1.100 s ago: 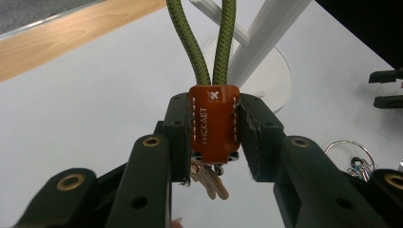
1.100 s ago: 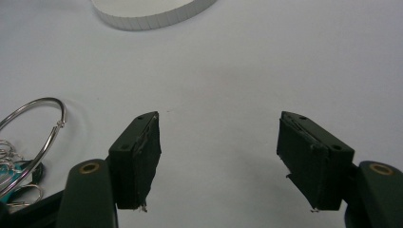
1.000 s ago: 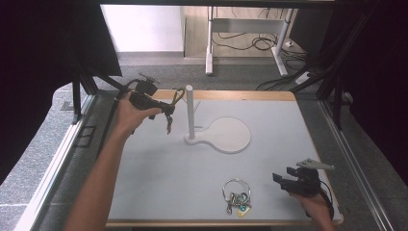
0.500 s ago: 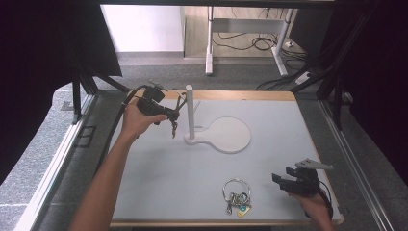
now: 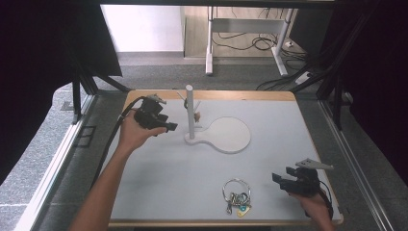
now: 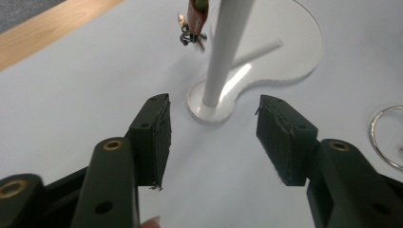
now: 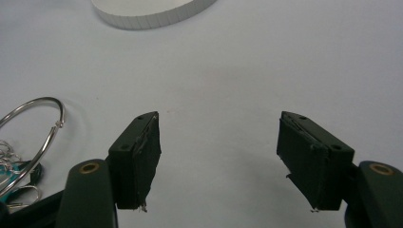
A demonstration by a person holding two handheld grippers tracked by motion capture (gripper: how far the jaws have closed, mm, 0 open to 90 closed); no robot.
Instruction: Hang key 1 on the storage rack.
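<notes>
The left tool (image 5: 169, 128) had just been opening beside the stand (image 5: 189, 115), with nothing between its jaws. A small keychain (image 5: 196, 116) hung on the stand. The right tool (image 5: 280, 178) waited open near the key ring (image 5: 236, 194), likely next for hanging.

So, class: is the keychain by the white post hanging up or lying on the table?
Hanging. The keychain dangles beside the white post, clear of the table; the left gripper, jaws just opened, holds nothing.
</notes>
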